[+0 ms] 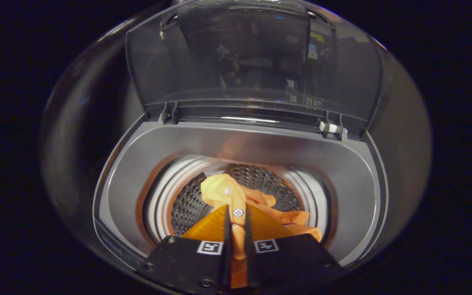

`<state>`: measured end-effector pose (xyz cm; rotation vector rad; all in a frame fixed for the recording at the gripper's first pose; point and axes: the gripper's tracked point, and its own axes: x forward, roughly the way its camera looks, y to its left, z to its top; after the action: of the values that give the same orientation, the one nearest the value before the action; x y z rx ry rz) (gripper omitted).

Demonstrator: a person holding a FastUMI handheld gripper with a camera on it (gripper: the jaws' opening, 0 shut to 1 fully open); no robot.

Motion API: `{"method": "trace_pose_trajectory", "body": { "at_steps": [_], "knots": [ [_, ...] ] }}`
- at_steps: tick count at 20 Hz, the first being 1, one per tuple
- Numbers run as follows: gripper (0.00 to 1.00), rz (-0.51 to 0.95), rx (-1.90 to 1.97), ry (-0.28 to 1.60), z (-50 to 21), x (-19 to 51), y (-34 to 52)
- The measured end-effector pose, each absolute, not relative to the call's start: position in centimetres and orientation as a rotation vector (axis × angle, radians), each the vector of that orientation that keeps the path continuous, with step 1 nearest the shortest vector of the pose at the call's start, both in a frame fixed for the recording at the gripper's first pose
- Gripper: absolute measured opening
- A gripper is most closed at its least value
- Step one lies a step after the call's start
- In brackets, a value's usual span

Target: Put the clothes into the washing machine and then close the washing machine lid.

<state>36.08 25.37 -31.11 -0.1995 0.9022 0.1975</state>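
Shirt (236, 200) hangs over the washer (137, 172) drum, pinched in the gripper (236, 213); lid (252, 61) stands open.

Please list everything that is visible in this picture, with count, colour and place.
washing machine: one, grey top, opening below the gripper.
lid: one, clear dark, raised at the back of the machine.
drum: one, perforated metal, inside the opening.
shirt: one, orange with white buttons, hanging into the drum, its button strip between the fingers.
gripper: one, over the drum, both fingers pressing on the shirt.
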Motion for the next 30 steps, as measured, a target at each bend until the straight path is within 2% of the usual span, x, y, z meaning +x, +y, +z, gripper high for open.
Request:
{"method": "trace_pose_trajectory", "body": {
  "at_steps": [1,2,9,13,19,25,30],
  "knots": [
    [0.23,0.194,-0.192,0.888,-30.9,36.4,25.4],
    [0.27,0.198,-0.189,0.876,-30.9,36.6,25.5],
    [1.00,0.196,-0.269,0.735,-26.7,38.1,24.9],
    [1.00,0.222,-0.217,0.637,-22.5,39.2,26.5],
    [0.97,0.150,-0.256,0.300,-10.6,42.2,27.2],
    [0.96,0.133,-0.086,-0.012,0.9,44.1,29.6],
    [0.96,0.078,0.015,-0.096,4.6,47.4,30.0]
  ]
}}
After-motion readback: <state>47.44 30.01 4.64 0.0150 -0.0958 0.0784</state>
